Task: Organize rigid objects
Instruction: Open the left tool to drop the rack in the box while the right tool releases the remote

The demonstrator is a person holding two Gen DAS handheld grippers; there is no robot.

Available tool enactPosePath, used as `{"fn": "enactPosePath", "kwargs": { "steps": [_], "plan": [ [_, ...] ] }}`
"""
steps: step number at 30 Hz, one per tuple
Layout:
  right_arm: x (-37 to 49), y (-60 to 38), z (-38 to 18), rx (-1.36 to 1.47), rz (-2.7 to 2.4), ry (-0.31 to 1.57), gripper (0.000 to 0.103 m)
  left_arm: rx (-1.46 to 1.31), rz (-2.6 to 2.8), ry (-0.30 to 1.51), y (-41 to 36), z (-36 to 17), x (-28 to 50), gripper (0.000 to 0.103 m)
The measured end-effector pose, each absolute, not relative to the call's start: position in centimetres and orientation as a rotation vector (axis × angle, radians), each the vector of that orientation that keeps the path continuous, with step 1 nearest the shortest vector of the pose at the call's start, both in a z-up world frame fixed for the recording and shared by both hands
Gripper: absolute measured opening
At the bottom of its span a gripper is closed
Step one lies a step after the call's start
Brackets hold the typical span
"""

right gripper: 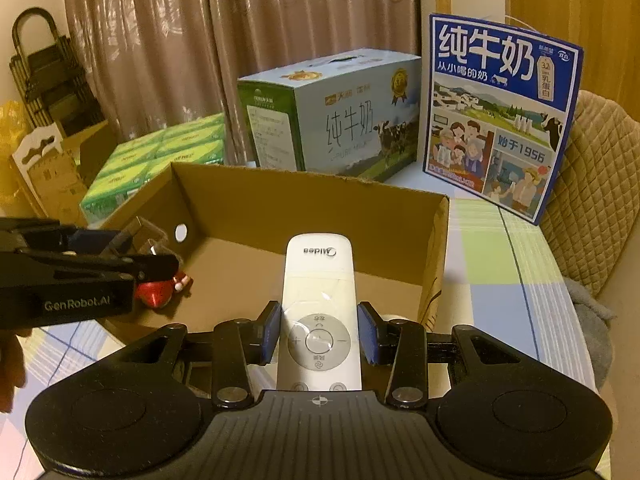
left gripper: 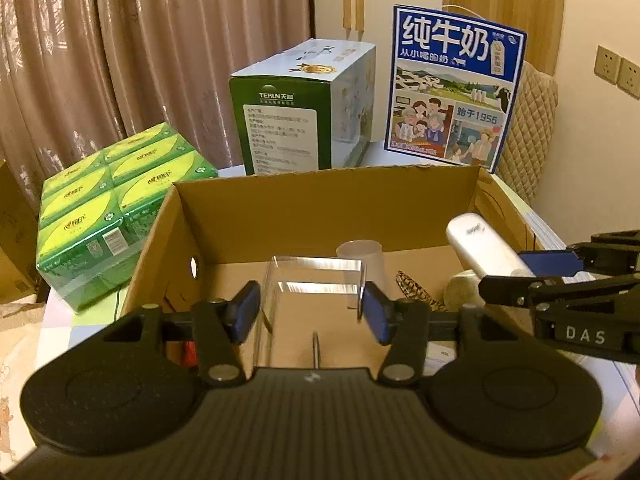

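So, risks as they stand:
Left gripper [left gripper: 310,312]: clear acrylic box [left gripper: 316,280] between pads, over cardboard box [left gripper: 320,196] — grip unclear, may drop.
Right gripper [right gripper: 319,334]: clamps white remote [right gripper: 319,280] above it — avoid clipping the wall.

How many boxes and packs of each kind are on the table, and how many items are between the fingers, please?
Milk cartons: 2, the green-and-white carton and the blue carton
Wrapped packs: 1, the green wrapped pack
Open boxes: 1, the cardboard box
Items between fingers: 2, the clear acrylic piece at the left fingers, the white remote at the right fingers
Total: 6
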State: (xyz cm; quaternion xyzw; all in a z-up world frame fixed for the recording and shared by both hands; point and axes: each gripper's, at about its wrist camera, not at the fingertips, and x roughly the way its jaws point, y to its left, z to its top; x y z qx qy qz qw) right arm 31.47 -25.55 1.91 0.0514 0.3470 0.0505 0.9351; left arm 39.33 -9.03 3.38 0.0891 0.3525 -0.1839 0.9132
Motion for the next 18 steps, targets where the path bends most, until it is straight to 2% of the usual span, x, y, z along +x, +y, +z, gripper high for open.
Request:
{"fn": "enactPosePath", "kwargs": {
  "steps": [2, 18],
  "plan": [
    [31.4, -25.7, 2.0, 0.108, 0.094, 0.695, 0.038, 0.179, -0.372, 0.719, -8.9, 3.5, 39.2, 0.062],
    [27.8, -25.3, 4.2, 0.116, 0.095, 0.687, 0.040, 0.169, -0.340, 0.716, -6.9, 5.4, 34.6, 0.062]
  ]
}}
